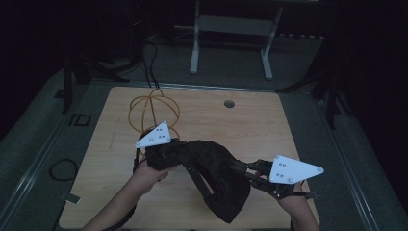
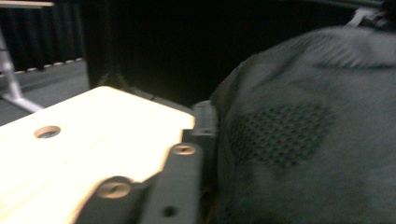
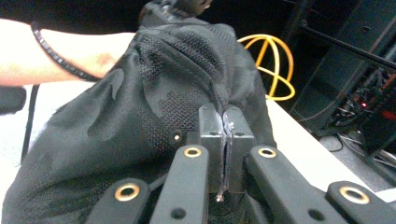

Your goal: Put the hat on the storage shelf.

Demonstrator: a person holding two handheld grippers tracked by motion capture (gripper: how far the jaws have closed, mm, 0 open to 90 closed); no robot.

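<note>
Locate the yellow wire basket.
High view: the yellow wire basket stands on the table's far left, just behind the left hand-held gripper and black garment.

The cloth bag (image 1: pixel 219 178) is black with patches of tiny mesh holes, the wire ball (image 1: pixel 153 111) is orange-yellow, the table (image 1: pixel 250 125) is light brown wood, and both grippers have black jaws and white three-cornered plates (image 1: pixel 294 169).
</note>
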